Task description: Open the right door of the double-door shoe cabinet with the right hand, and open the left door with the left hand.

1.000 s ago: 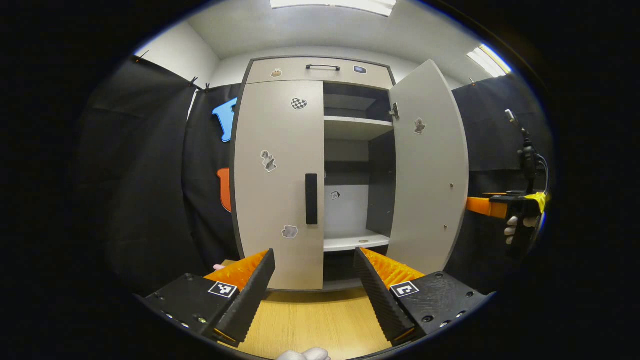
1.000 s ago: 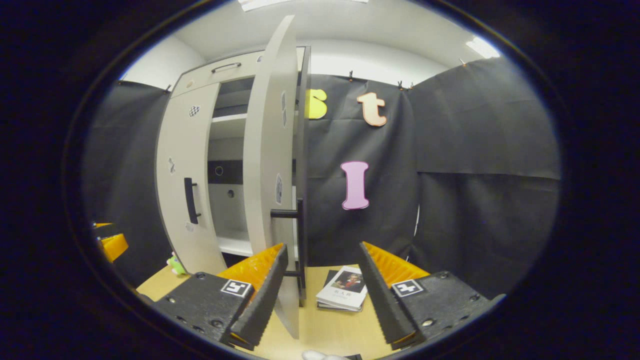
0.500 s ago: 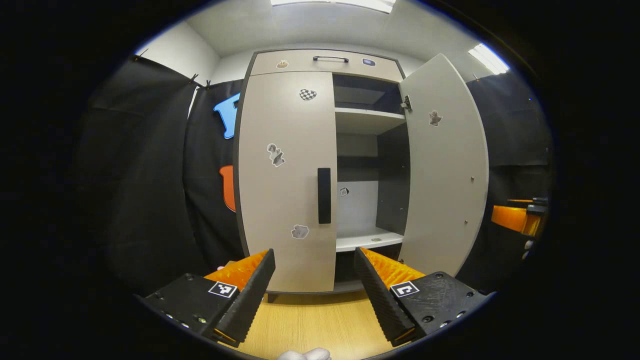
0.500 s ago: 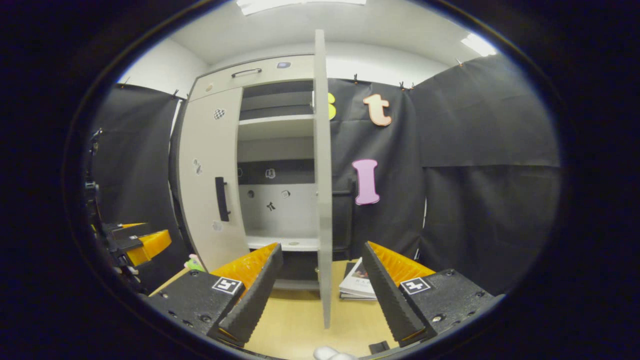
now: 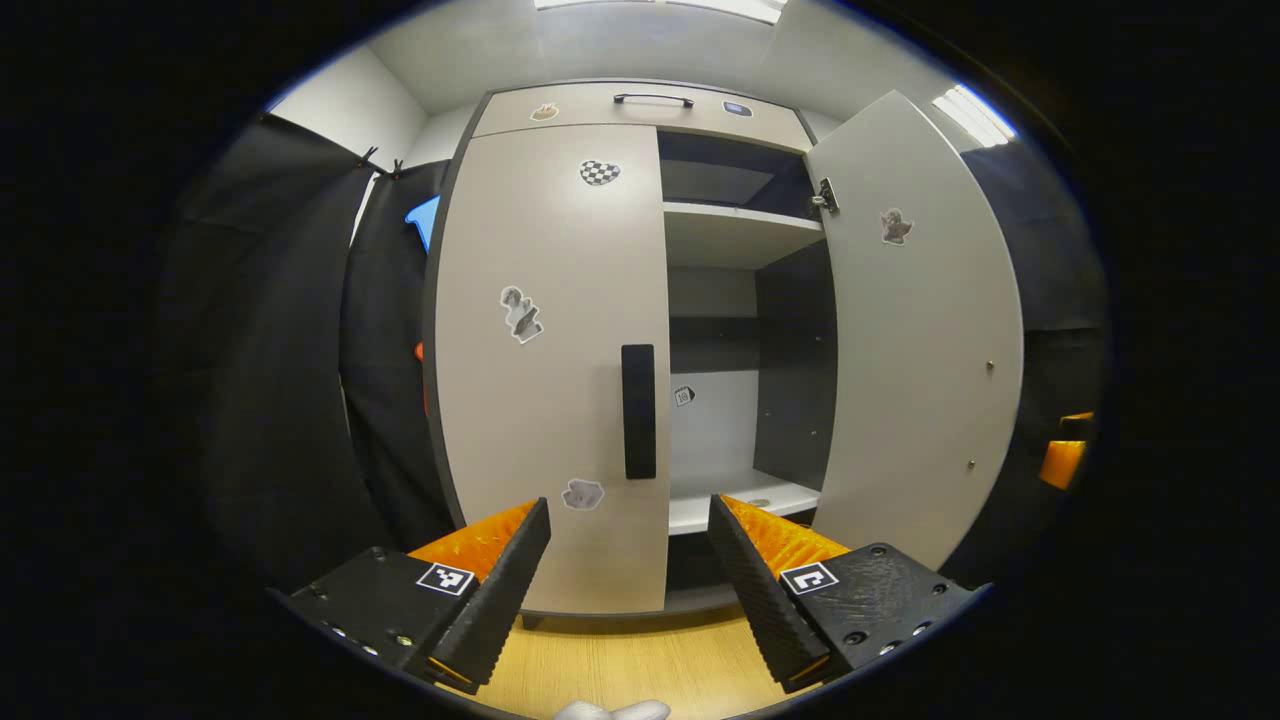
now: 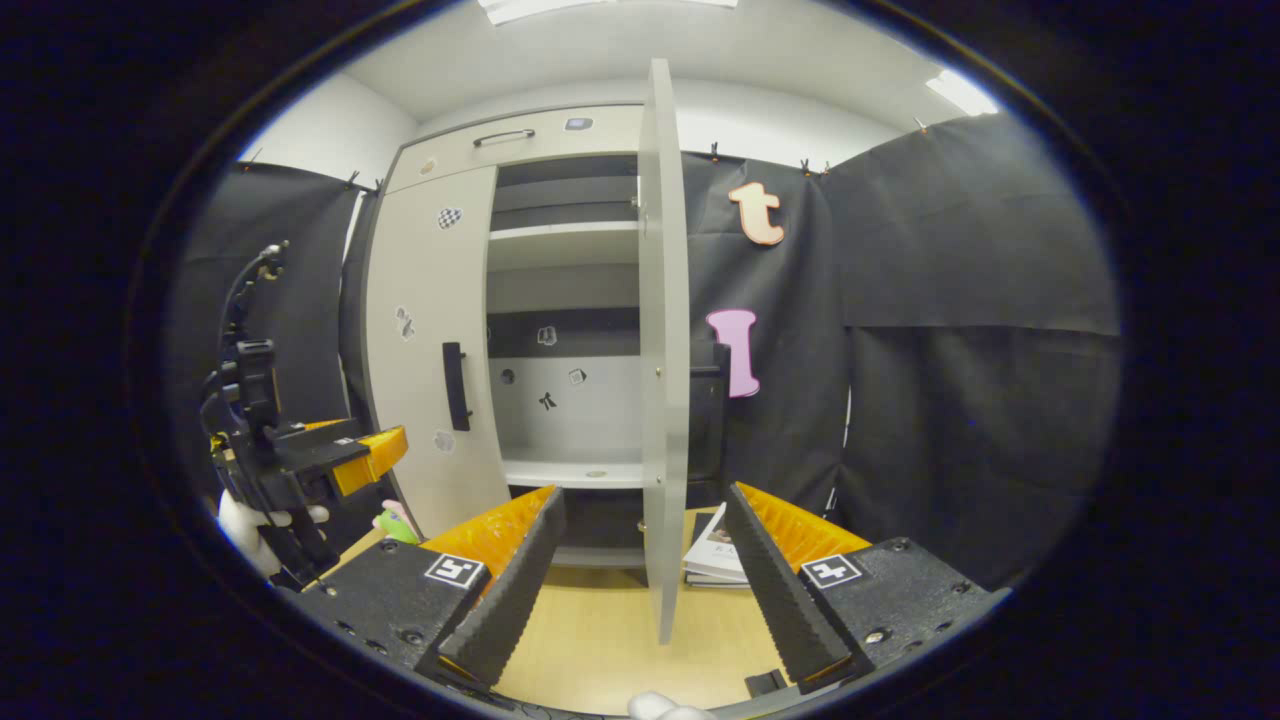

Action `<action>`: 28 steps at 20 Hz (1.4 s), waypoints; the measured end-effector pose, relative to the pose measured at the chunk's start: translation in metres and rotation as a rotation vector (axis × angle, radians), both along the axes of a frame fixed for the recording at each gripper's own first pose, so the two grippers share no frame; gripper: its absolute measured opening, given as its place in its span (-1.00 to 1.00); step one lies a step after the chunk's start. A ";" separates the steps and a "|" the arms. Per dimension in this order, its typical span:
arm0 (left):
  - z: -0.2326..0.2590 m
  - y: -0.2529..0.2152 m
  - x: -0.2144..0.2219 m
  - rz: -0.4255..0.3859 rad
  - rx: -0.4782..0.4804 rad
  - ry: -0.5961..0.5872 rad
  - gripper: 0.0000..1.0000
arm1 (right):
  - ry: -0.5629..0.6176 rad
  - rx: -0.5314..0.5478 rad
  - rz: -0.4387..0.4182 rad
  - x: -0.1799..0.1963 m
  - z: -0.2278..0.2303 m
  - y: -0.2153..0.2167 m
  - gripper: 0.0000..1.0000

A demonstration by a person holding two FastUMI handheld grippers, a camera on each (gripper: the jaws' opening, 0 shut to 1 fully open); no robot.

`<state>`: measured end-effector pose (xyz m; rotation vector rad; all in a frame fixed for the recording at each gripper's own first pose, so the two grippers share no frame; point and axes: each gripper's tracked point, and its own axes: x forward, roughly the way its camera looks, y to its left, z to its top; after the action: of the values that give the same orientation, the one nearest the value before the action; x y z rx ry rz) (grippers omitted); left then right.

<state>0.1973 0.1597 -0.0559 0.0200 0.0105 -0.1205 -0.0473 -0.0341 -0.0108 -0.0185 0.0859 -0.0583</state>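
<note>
The grey double-door shoe cabinet [image 5: 640,105] stands on a wooden surface. Its left door [image 5: 545,350] is closed, with a black vertical handle [image 5: 638,410] near its inner edge. Its right door [image 5: 915,330] is swung open, showing shelves inside. My left gripper [image 5: 628,560] is open in front of the left door, below the handle and a short way off it. In the right gripper view the right door [image 6: 662,340] is seen edge-on, and my right gripper [image 6: 640,560] is open with the door's edge between its fingers, apart from them. The left gripper [image 6: 330,460] shows at the far left there, held by a gloved hand.
A book [image 6: 715,555] lies on the wooden surface [image 6: 610,640] behind the open right door. A small green toy [image 6: 395,522] sits by the cabinet's left foot. Black cloth walls close in both sides. The right gripper [image 5: 1062,455] shows past the open door.
My left gripper has moved closer to the left door and its handle. The right door has swung a little wider, and my right gripper has drawn back, open, off the door handle.
</note>
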 end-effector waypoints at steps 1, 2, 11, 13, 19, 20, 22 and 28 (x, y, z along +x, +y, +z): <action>0.002 -0.002 0.005 0.001 -0.002 -0.007 0.91 | -0.004 -0.005 -0.012 -0.001 0.003 -0.004 0.99; 0.003 -0.003 0.011 0.000 -0.011 -0.009 0.91 | -0.008 -0.006 -0.023 -0.004 0.005 -0.008 0.99; 0.007 -0.001 0.053 0.050 -0.035 -0.029 0.90 | 0.008 -0.017 -0.102 -0.004 0.012 -0.036 0.99; 0.004 -0.002 0.059 0.056 -0.041 -0.019 0.91 | 0.016 -0.013 -0.112 -0.002 0.010 -0.041 1.00; -0.004 -0.003 0.064 0.066 -0.047 0.015 0.90 | 0.025 -0.022 -0.115 0.009 0.011 -0.047 0.99; -0.004 -0.004 0.063 0.066 -0.046 0.017 0.64 | 0.025 -0.020 -0.110 0.011 0.011 -0.047 1.00; -0.004 -0.004 0.066 0.064 -0.036 0.014 0.48 | 0.023 -0.014 -0.098 0.014 0.011 -0.047 1.00; -0.005 -0.003 0.071 0.067 -0.013 0.017 -0.54 | 0.018 -0.013 -0.057 0.016 0.014 -0.038 1.00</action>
<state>0.2679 0.1564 -0.0607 0.0056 0.0276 -0.0542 -0.0312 -0.0726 0.0033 -0.0300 0.1042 -0.1158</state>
